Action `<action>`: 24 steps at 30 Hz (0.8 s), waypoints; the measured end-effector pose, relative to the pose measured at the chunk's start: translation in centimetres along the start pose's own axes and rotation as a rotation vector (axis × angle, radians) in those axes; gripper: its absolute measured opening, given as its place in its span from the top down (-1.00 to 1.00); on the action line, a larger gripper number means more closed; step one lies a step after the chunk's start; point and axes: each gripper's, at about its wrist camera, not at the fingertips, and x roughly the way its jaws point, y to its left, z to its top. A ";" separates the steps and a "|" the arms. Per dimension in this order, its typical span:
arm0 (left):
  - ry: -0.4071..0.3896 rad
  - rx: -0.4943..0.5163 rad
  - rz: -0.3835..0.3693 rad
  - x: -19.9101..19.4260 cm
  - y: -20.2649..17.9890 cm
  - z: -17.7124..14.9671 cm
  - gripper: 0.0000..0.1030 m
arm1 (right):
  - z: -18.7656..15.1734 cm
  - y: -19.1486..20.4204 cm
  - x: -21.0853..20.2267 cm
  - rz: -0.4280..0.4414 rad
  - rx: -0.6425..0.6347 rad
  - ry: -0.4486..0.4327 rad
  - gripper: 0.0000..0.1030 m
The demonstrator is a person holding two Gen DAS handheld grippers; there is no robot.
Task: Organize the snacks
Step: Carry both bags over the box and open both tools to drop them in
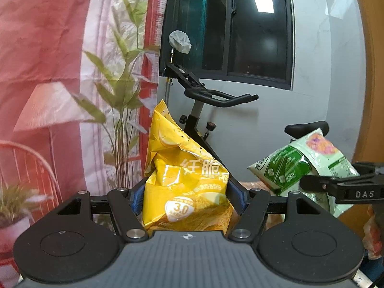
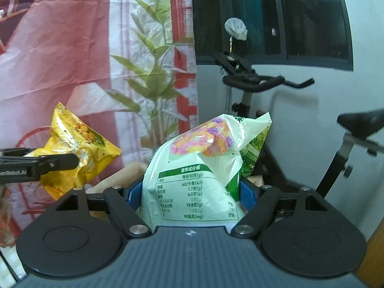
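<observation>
Gripping a yellow snack bag [image 1: 187,189] between our left tongs [image 1: 188,198], we hold it upright in the air; our right tongs [image 2: 190,195] clamp a pale green snack bag [image 2: 199,168] just beside it. Beyond both stand an exercise bike [image 1: 204,110], a dark window [image 1: 240,28] and a printed backdrop [image 1: 72,60].

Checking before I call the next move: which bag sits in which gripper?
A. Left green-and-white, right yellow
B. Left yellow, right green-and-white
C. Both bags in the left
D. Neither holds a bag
B: the left gripper clamps the yellow bag, and the right gripper clamps the green-and-white bag.
</observation>
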 end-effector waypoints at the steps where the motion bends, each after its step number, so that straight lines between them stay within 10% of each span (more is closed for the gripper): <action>1: -0.001 0.012 0.011 0.8 -0.2 0.3 -0.37 | 0.4 -0.1 0.9 -0.017 -0.011 -0.005 -0.53; 13: 0.130 0.030 0.041 8.0 -0.6 -0.9 -0.62 | -2.5 0.3 9.1 -0.065 -0.138 0.171 -0.57; 24: 0.191 -0.069 0.043 5.2 2.6 -2.3 -0.68 | -3.4 -1.1 7.2 0.056 0.022 0.223 -0.84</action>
